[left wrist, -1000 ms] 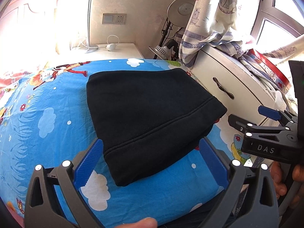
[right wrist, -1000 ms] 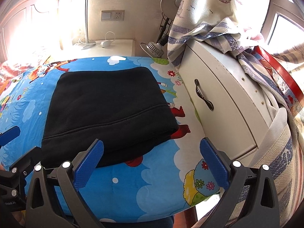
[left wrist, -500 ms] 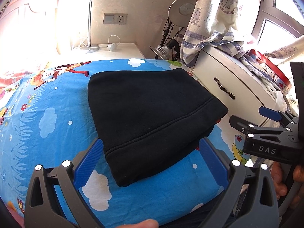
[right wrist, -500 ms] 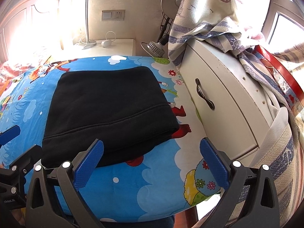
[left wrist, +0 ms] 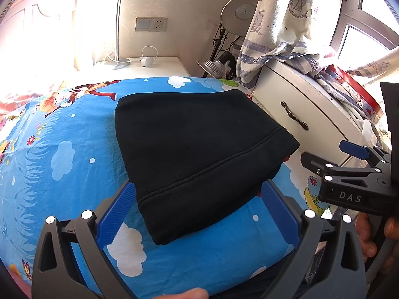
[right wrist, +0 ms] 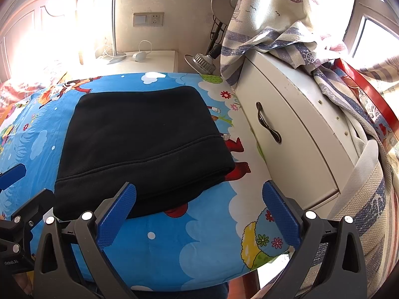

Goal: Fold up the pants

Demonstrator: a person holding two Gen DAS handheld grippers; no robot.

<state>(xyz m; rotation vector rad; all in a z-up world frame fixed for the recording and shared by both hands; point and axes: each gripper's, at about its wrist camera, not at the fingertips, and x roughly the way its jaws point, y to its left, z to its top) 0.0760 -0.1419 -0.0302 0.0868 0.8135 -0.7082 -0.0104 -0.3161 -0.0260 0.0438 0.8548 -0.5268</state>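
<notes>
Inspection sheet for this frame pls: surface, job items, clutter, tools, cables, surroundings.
Surface: blue cartoon-print bedsheet, lightly wrinkled.
Job's things: black fleece pants, folded into a compact stack lying flat on the sheet.
Clutter: nothing seen on the sheet.
Grippers: left tool open, empty; right tool open, empty; neither touches the pants.
Cables: white looped cable on the pale bedside table.
Surroundings: white drawer cabinet, striped curtain.

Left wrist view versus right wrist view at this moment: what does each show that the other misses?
Only the left wrist view shows the right gripper from the side, with the hand holding it. Only the right wrist view shows the sheet's yellow flower print at the bed corner. Both show the folded black pants on the blue cartoon sheet, the white drawer unit, and open jaws holding nothing.
</notes>
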